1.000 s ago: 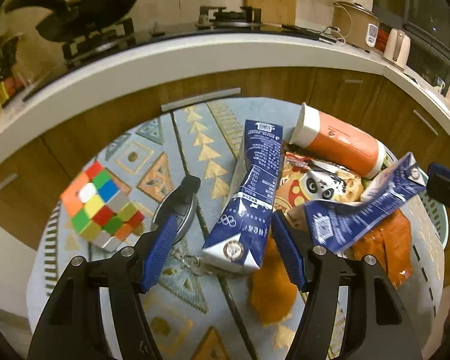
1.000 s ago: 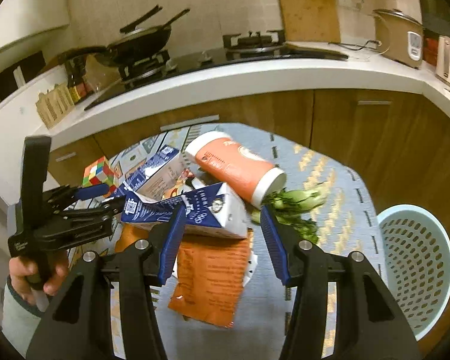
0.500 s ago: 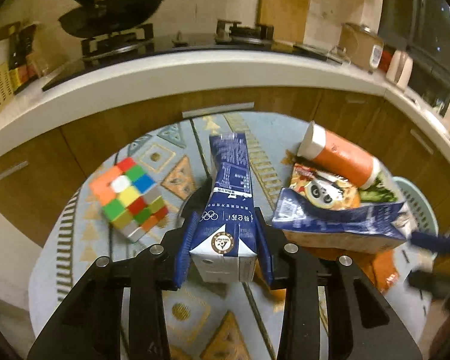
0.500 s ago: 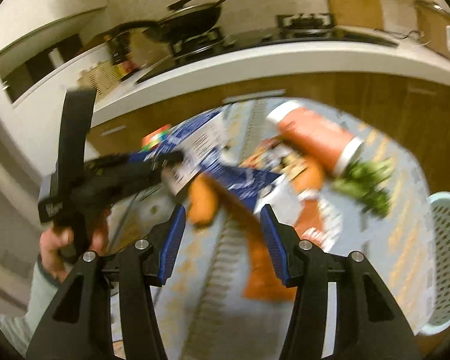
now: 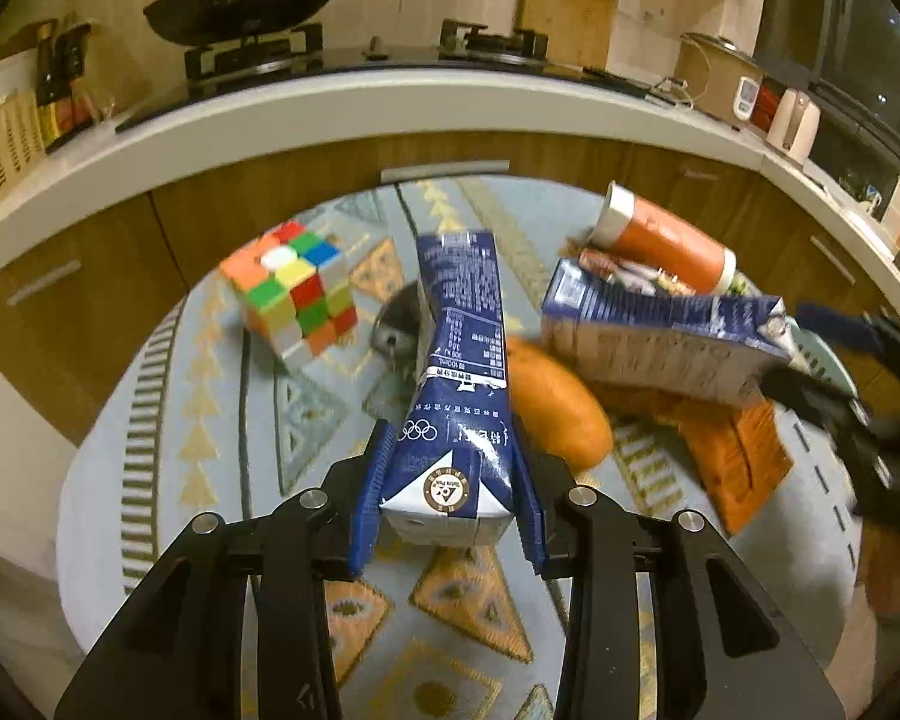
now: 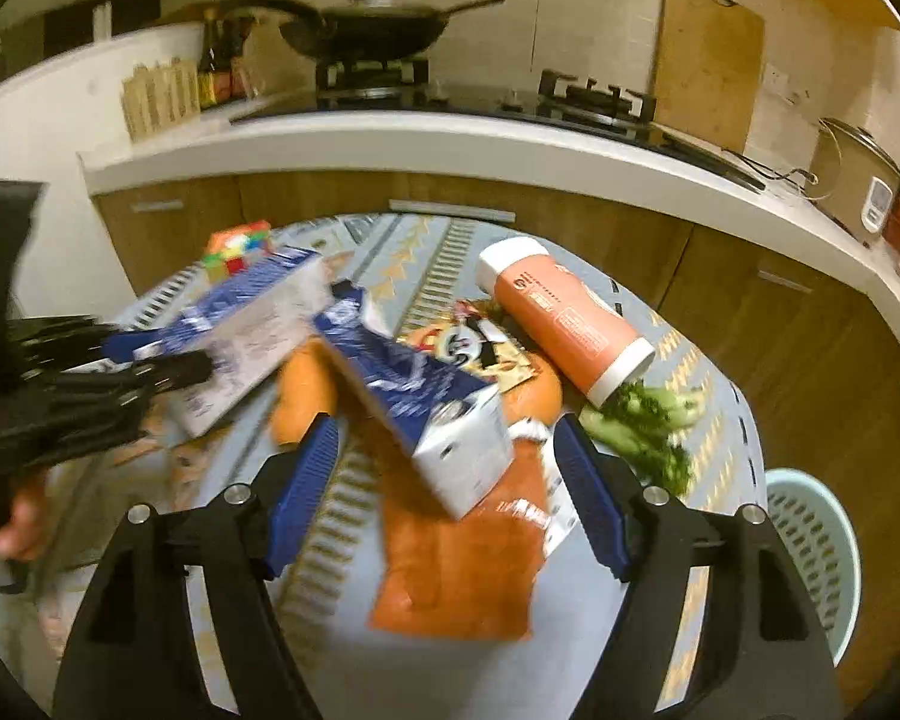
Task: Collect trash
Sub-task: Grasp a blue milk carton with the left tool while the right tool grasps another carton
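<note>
My left gripper (image 5: 450, 504) is shut on a blue milk carton (image 5: 459, 384) and holds it above the patterned rug (image 5: 210, 432); the carton also shows in the right wrist view (image 6: 252, 324). My right gripper (image 6: 450, 480) is open, its blue pads either side of a second blue milk carton (image 6: 426, 408) that lies over an orange snack bag (image 6: 462, 558). That second carton (image 5: 660, 330) sits right of the held one. An orange bottle with white ends (image 6: 564, 324) and a panda snack packet (image 6: 480, 348) lie behind it.
A light blue laundry-style basket (image 6: 810, 552) stands at the right. A Rubik's cube (image 5: 294, 294), a small metal pot lid (image 5: 399, 324) and green vegetables (image 6: 648, 420) lie on the rug. Wooden cabinets (image 5: 270, 204) and a counter curve round behind.
My left gripper closed on the blue carton and lifted it off the rug. My right gripper swung left, then came back over the second carton, still open.
</note>
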Demonstrator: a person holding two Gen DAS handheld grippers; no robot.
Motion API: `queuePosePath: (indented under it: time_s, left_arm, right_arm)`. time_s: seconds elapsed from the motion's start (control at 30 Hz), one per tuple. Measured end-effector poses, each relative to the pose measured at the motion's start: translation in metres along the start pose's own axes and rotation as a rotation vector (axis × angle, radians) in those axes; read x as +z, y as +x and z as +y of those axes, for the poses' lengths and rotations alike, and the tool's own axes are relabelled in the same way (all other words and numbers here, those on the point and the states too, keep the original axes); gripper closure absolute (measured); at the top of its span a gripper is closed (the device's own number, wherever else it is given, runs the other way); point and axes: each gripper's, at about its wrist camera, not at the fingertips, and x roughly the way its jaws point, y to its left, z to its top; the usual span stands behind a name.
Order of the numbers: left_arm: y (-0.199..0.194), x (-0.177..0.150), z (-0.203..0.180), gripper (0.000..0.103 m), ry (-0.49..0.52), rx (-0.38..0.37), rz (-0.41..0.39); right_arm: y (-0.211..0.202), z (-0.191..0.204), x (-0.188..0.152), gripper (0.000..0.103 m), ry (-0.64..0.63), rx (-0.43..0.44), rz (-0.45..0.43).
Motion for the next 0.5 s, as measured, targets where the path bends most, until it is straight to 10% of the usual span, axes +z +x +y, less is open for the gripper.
queuePosePath:
  time_s: [0.17, 0.5]
  left_arm:
    - [0.023, 0.005, -0.006, 0.067, 0.003, 0.032, 0.049]
    - [0.032, 0.011, -0.023, 0.068, 0.005, 0.041, 0.026]
  right_arm:
    - [0.028, 0.004, 0.017, 0.033, -0.068, 0.029, 0.038]
    - [0.033, 0.014, 0.012, 0.068, -0.11, 0.022, 0.07]
